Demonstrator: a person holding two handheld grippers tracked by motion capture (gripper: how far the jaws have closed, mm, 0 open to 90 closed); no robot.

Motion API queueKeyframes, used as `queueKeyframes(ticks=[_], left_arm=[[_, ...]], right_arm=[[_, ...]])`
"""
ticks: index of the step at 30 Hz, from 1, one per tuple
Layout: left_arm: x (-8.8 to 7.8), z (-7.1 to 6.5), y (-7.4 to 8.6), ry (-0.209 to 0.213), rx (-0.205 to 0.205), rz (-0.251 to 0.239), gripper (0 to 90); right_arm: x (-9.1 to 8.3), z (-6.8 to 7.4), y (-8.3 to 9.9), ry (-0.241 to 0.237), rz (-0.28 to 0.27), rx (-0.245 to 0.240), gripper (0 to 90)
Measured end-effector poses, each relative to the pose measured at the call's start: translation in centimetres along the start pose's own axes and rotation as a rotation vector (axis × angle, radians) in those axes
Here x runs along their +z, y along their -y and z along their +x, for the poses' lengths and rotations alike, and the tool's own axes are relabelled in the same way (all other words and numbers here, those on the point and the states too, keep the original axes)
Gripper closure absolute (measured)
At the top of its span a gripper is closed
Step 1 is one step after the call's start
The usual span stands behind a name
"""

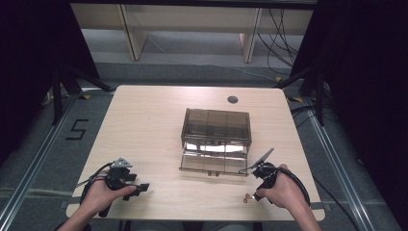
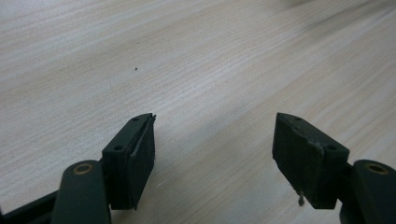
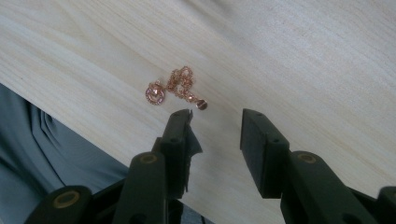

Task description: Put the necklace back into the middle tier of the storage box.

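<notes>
From above, the chain is a speck of copper colour at the near counter edge, well to the near right of the box, too small there to tell what it is. The right gripper view settles it: a rose-gold chain bunched in a small heap with a round pendant beside it, lying flat on the wood just ahead of the fingers. How the links run within the heap I cannot make out.

The right gripper has its fingers spread wide with nothing between them, the chain lying just beyond the tips and untouched. In the high view the right gripper is largely covered by the hand, so its fingers are hard to read there.

The left gripper, near left of the box and well apart from it, also stands wide open over bare wood, holding nothing. From above, the left gripper shows as a dark shape under a grey plate.

The box is smoked, see-through plastic with dividers, its front flap lying open toward the person; whether anything is inside is lost in the glare.
</notes>
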State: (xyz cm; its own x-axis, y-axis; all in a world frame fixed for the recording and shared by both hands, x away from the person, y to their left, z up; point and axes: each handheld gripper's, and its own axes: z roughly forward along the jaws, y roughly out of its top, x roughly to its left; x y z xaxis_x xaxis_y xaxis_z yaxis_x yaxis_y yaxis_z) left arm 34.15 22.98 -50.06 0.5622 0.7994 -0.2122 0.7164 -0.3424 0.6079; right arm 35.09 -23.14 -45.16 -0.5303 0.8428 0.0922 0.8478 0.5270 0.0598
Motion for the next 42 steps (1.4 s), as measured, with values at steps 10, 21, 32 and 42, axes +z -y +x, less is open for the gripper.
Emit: queueKeyframes(ticks=[10, 21, 32, 42], left_arm=[[0.0, 0.1, 0.0, 0.013, 0.002, 0.009, 29.5], [0.1, 0.1, 0.0, 0.017, 0.003, 0.010, 29.5], [0.3, 0.1, 0.1, 0.004, -0.003, 0.006, 29.4], [0.2, 0.1, 0.0, 0.016, -0.002, 0.011, 29.5]], right_arm=[[0.3, 0.2, -0.2, -0.002, -0.002, -0.005, 63.3], [0.6, 0.5, -1.2, -0.007, 0.011, -0.014, 66.3], [1.4, 1.4, -2.2, -0.010, 0.039, -0.048, 67.7], [2.1, 2.0, -2.8, -0.009, 0.059, -0.054, 69.5]])
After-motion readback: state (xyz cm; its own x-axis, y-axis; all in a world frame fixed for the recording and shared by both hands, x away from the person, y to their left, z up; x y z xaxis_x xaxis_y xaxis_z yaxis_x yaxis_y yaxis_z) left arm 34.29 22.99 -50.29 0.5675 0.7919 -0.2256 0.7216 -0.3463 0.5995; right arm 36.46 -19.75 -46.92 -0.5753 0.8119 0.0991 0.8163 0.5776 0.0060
